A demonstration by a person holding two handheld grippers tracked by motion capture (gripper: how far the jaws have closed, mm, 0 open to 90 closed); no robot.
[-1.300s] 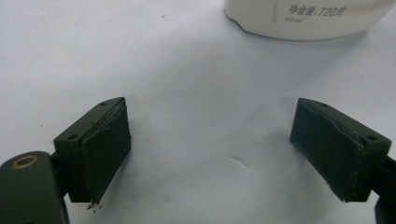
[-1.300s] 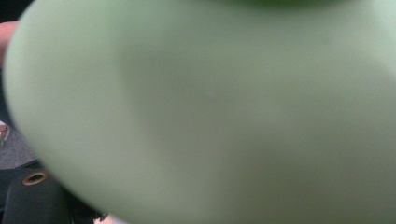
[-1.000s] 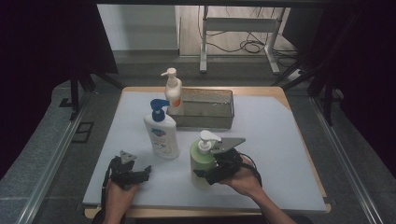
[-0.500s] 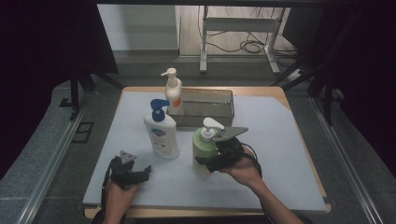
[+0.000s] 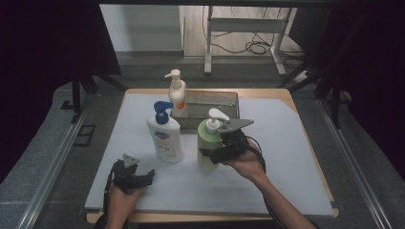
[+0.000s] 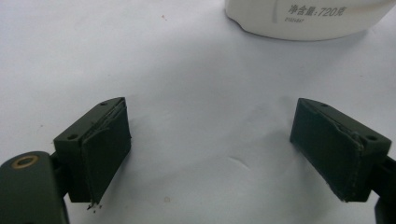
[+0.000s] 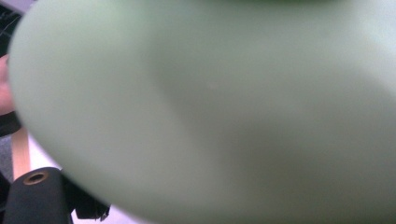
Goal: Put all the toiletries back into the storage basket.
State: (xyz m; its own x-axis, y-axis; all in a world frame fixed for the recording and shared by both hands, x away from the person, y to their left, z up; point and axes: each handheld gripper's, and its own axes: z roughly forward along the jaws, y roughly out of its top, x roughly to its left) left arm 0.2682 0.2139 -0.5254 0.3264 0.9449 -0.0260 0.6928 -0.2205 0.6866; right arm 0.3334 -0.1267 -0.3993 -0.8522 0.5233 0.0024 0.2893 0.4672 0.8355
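The right gripper was clamped on the green pump bottle, its jaws spread wide around the bottle's body, near the middle of the worktop. In the right gripper view the pale green wall of the bottle sat pressed up close and blurred, so the pads themselves could not be made out there. From the high view I could not tell whether its base rested on the worktop or hung just clear of it.

The left gripper lay near the front left corner of the worktop, jaws standing well apart with nothing between them; the left gripper view had bare white worktop between the pads and the base of the white bottle with the blue pump just ahead.

That white bottle stood upright just left of the green one, not touching it. Behind them a metal tray sat against the back edge, with a small white and orange pump bottle at its left end.

The step in hand looked like carrying the green bottle, probably toward the tray. The next move would call for a firm grip, keeping the bottle upright, and clearing the tray's near wall before lowering
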